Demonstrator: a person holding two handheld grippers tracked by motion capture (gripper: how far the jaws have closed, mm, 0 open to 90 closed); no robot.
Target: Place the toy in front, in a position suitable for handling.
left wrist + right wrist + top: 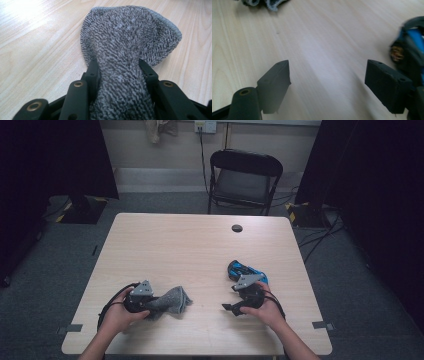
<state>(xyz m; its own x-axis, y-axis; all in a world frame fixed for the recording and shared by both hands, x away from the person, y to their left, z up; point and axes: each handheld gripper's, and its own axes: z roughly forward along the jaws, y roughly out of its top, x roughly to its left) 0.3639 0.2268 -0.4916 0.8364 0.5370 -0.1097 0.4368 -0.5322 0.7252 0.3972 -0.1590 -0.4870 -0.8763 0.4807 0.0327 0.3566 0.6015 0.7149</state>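
A grey terry cloth (172, 299) (125, 45) lies bunched on the light wooden table (200, 245) near its front left. My left gripper (155, 304) (119, 72) is shut on one end of it, with both black jaws pressed into the fabric. The cloth's free end fans out on the table beyond the jaws. My right gripper (230, 298) (328, 82) is at the front right, pointing left, open wide with nothing between its jaws. A blue and black object (245, 270) (409, 50) lies just behind the right gripper. A corner of the cloth (267, 3) appears far off in the right gripper view.
A round cable hole (237, 228) sits near the table's far edge. A black folding chair (245, 180) stands behind the table. Dark curtains hang at both sides, and cables lie on the floor at the right.
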